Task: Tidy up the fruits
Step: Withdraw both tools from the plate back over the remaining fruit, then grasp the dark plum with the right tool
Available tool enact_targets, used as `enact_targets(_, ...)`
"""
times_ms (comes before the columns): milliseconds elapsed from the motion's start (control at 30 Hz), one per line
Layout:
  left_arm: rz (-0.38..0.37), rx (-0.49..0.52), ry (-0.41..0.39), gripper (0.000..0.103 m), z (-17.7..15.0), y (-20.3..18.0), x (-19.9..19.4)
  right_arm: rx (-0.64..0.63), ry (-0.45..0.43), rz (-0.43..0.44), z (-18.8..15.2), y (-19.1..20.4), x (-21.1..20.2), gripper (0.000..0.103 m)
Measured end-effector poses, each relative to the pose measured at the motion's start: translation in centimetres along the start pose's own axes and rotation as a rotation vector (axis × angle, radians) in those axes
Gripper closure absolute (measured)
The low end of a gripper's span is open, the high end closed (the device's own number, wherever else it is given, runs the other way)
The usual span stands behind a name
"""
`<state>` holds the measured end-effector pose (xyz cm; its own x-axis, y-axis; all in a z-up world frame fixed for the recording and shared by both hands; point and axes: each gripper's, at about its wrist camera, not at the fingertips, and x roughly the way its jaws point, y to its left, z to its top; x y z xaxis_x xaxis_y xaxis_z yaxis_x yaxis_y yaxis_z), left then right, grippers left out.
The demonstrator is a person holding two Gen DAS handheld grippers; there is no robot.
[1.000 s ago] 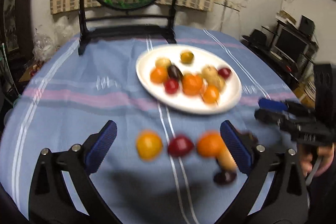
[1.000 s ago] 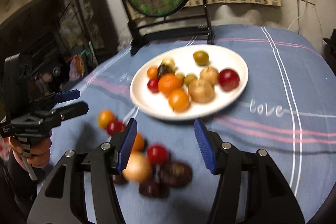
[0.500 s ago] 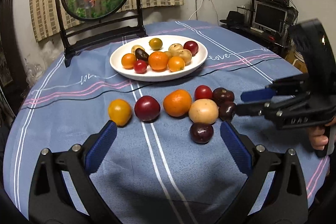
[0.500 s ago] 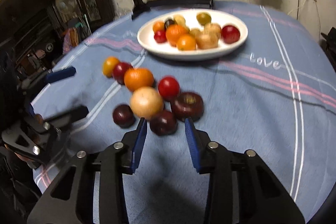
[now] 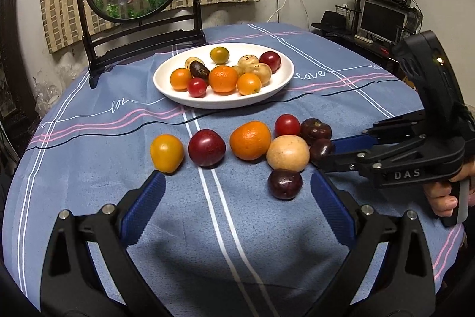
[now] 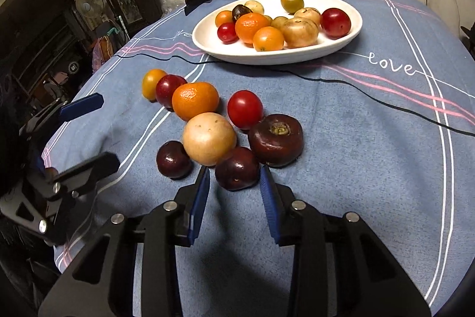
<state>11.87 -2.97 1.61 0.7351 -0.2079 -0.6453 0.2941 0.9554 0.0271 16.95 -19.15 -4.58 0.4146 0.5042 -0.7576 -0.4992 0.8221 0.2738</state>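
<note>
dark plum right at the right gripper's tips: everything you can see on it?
The dark plum is small, round, deep maroon and glossy, with a few pale specks on its skin. It sits on the blue tablecloth at the near edge of the loose fruit cluster, apparently touching the tan round fruit and the flat dark fruit. The right gripper has just been closing; its blue pads flank the plum's near side with slim gaps, not visibly pressing.

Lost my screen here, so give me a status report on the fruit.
Right hand-held gripper closing around a dark plum, not yet pinched. Left hand-held gripper open, empty. Tan fruit crowds the plum.
</note>
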Motion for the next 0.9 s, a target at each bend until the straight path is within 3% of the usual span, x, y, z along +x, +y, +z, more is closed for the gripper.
enact_targets(233,-0.007,0.011,0.001,0.003,0.0,-0.3,0.0,0.009,0.0,-0.006,0.2,-0.2,-0.1,0.072)
enact_targets(367,-0.066,0.024,0.028,0.005,-0.2,-0.7,0.3,0.018,-0.062,0.009,0.3,-0.2,-1.9,0.072)
enact_targets(467,-0.108,0.051,0.048,0.018,-0.2,-1.3,0.6,0.029,-0.124,0.023,0.3,-0.4,-3.5,0.072)
enact_targets(500,-0.121,0.054,0.06,0.03,-0.2,-1.5,0.9,0.04,-0.137,0.026,0.4,-0.6,-3.9,0.072)
enact_targets(600,-0.145,0.052,0.114,0.051,-0.1,-1.8,2.1,0.063,-0.151,0.026,0.4,-1.1,-4.3,0.072)
enact_targets(900,-0.161,0.07,0.183,0.051,0.3,-3.1,4.2,0.054,-0.153,0.044,0.2,-0.7,-4.6,0.072)
